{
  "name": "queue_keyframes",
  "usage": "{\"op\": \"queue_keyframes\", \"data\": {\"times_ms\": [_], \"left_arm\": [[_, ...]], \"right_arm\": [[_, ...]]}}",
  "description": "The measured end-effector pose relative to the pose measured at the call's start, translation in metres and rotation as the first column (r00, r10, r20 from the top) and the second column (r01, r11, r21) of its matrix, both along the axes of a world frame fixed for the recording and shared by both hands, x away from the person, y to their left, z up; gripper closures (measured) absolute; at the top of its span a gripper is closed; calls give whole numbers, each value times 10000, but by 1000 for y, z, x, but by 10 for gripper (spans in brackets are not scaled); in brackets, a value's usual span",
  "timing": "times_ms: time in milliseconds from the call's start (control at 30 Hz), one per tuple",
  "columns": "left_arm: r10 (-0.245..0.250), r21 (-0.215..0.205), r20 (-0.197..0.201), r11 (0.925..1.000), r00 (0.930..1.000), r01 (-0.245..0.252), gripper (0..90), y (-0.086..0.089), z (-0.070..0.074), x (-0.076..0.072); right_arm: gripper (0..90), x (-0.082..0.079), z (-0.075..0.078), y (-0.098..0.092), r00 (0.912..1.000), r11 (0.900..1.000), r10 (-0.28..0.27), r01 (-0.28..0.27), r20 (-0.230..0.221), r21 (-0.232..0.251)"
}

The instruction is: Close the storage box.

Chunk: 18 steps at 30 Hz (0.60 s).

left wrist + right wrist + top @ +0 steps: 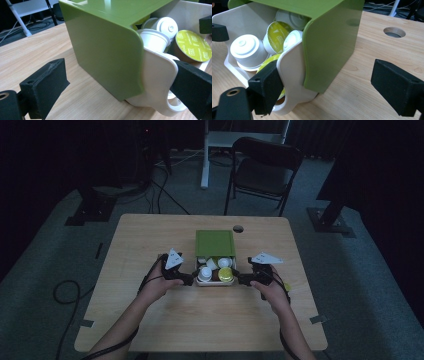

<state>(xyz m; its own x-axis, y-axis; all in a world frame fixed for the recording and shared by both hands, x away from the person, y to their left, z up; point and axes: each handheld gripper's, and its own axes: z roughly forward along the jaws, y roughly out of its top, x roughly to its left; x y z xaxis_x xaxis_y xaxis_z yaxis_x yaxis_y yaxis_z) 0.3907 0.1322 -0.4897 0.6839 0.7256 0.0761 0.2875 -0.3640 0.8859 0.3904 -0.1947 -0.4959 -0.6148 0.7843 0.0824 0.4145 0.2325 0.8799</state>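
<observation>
A green box sleeve (pixel 215 242) sits mid-table with its white drawer (pixel 215 282) pulled out toward me, holding several white and yellow-lidded coffee capsules (pixel 225 274). My left gripper (pixel 187 279) is at the drawer's left side and my right gripper (pixel 242 279) at its right side, both open. In the left gripper view the left gripper (pixel 117 90) straddles the sleeve (pixel 105 50) corner and the drawer (pixel 155 82) side wall. In the right gripper view the right gripper (pixel 330 87) straddles the sleeve (pixel 329 47) and the drawer (pixel 292 75) wall, near the capsules (pixel 249 51).
A round cable hole (pixel 238 228) is in the table behind the box. A small yellow item (pixel 286 286) lies by the right hand. A dark chair (pixel 265 167) and floor cables (pixel 67 292) are beyond the table. Bare wood (pixel 200 320) lies in front.
</observation>
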Motion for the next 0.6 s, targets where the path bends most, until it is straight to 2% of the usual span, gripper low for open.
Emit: {"op": "queue_keyframes", "data": {"times_ms": [600], "left_arm": [[245, 34, -10, 9997, 9997, -245, 35, -2, -3, 15]], "right_arm": [[128, 14, -2, 3, 9995, 9995, -309, 310, -84, 55]]}}
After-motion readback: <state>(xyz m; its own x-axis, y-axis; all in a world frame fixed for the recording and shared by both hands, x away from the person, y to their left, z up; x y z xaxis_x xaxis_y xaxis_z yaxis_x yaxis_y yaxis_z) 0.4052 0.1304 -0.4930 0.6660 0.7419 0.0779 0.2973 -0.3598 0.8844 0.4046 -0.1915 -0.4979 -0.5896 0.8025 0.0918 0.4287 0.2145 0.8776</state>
